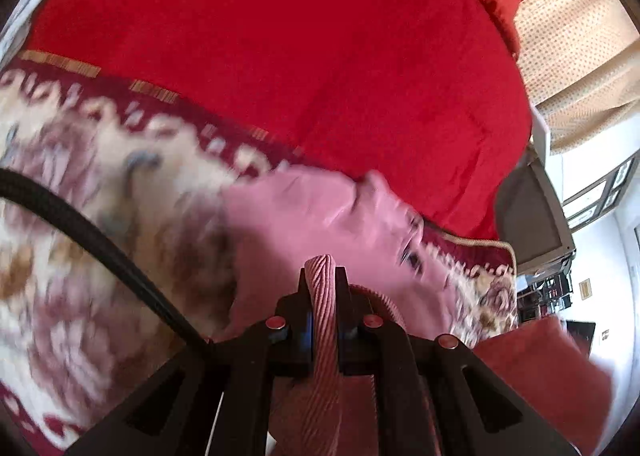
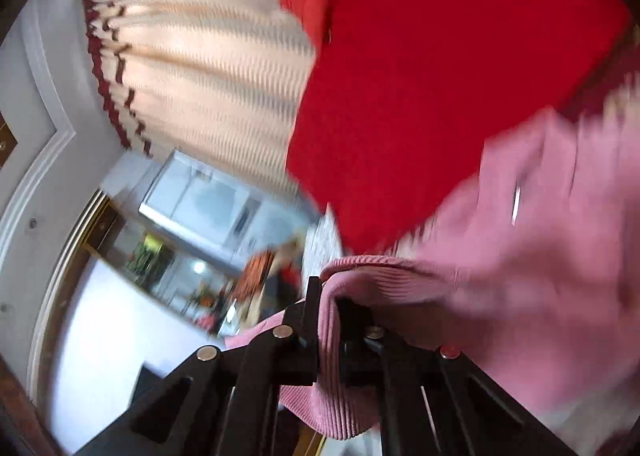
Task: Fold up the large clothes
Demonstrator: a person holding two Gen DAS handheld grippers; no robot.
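Both grippers, left (image 1: 323, 276) and right (image 2: 329, 296), pinch the pink top's (image 1: 304, 215) ribbed hem; its body hangs ahead toward the bed (image 1: 280, 55).

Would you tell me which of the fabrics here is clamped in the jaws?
The pink garment, by its ribbed hem. The red blanket and floral blanket lie untouched beneath.

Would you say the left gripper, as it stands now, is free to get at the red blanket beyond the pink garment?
Probably not: the left gripper is shut on the pink garment's ribbed hem, so it is occupied, though nothing blocks the red blanket.
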